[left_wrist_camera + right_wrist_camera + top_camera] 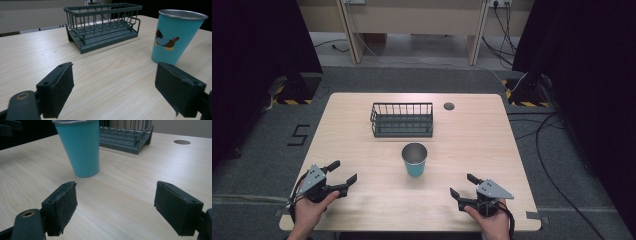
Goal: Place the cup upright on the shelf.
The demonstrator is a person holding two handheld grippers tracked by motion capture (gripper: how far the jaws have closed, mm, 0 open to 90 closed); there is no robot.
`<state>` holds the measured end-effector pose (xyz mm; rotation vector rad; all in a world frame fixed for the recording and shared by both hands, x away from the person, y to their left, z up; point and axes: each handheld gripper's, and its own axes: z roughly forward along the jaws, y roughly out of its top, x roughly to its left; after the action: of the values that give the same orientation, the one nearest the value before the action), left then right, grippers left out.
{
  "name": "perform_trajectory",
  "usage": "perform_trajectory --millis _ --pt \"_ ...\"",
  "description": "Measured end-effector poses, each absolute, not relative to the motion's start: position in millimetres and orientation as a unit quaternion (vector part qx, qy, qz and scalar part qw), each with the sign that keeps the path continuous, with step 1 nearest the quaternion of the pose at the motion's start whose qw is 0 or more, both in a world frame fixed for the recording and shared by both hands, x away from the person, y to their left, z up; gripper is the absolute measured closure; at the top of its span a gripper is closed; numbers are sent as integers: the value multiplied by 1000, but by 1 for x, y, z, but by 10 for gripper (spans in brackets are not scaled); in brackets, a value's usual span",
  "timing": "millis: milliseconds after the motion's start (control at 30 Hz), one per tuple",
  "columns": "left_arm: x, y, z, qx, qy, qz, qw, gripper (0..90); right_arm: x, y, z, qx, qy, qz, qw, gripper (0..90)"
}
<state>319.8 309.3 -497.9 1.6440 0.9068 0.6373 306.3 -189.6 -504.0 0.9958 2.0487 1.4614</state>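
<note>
A teal metal cup (414, 159) stands upright at the middle of the wooden table (472, 145). In the left gripper view the cup (175, 37) shows a small bird picture. In the right gripper view the cup (80, 147) has a plain side. Behind it sits a dark wire rack (402, 119), empty. My left gripper (344, 171) rests near the front left edge, open, nothing between its jaws. My right gripper (463, 185) rests near the front right edge, open as well. Both point toward the cup from a short distance away.
A round cable hole (449, 106) sits in the table right of the rack. Cables (542, 130) run over the grey floor right of the table. Dark curtains hang on both sides, and a wooden bench stands at the back.
</note>
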Motion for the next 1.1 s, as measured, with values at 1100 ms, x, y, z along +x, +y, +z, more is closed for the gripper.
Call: perform_trajectory --millis 1100 --pt "324 306 -499 681 391 249 567 146 348 -135 -487 313 765 529 194 158"
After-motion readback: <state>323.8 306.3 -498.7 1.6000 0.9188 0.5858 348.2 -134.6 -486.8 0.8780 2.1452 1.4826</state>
